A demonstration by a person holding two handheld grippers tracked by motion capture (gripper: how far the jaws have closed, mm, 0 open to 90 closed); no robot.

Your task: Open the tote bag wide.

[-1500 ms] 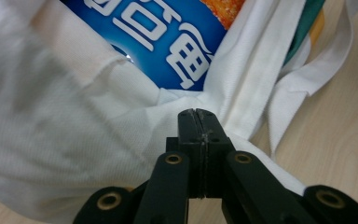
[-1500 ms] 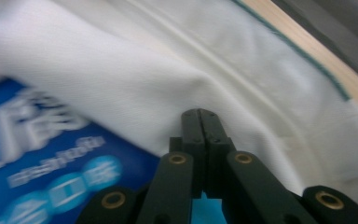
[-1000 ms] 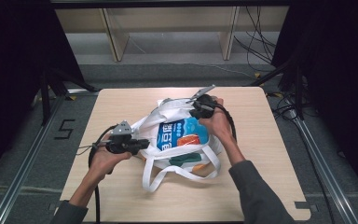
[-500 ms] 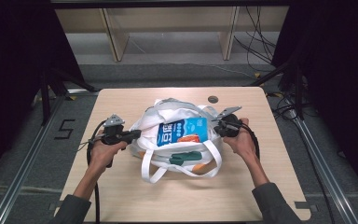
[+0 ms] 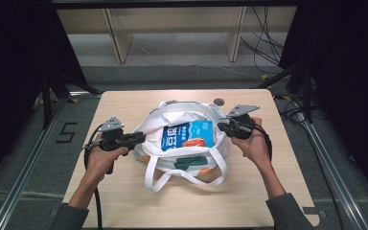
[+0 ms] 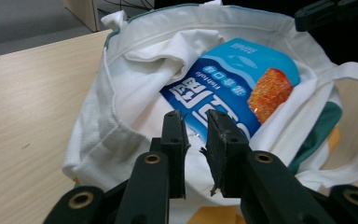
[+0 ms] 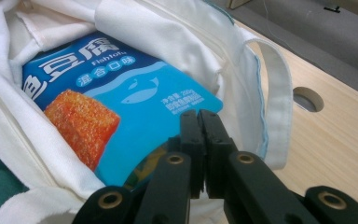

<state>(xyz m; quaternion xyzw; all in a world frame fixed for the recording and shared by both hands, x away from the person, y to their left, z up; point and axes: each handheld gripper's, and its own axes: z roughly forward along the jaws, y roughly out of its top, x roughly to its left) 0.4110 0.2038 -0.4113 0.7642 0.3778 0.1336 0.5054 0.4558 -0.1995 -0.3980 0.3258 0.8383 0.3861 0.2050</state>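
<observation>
- White tote bag (image 5: 184,143) lying on the worktop (image 5: 124,103) between both hands, mouth open and turned up toward the high camera, handles trailing toward the person.
- Blue snack packet (image 5: 188,136) resting inside the bag's mouth, flat and slightly tilted; long axis running across the worktop from left gripper (image 5: 141,137) to right gripper (image 5: 222,125), printed face up.
- Left gripper at the bag's left edge, fingers (image 6: 175,140) just opened to a narrow gap, nothing pinched between them; packet (image 6: 233,88) lying straight ahead, just beyond the tips.
- Right gripper (image 7: 200,140) at the bag's right side, fingers pressed together, gripping nothing seen; packet's corner (image 7: 135,102) just ahead, bag rim (image 7: 242,70) beside.
- Both about equally near; left probably readier for a pinch, with its gap facing the packet's near short end.
</observation>
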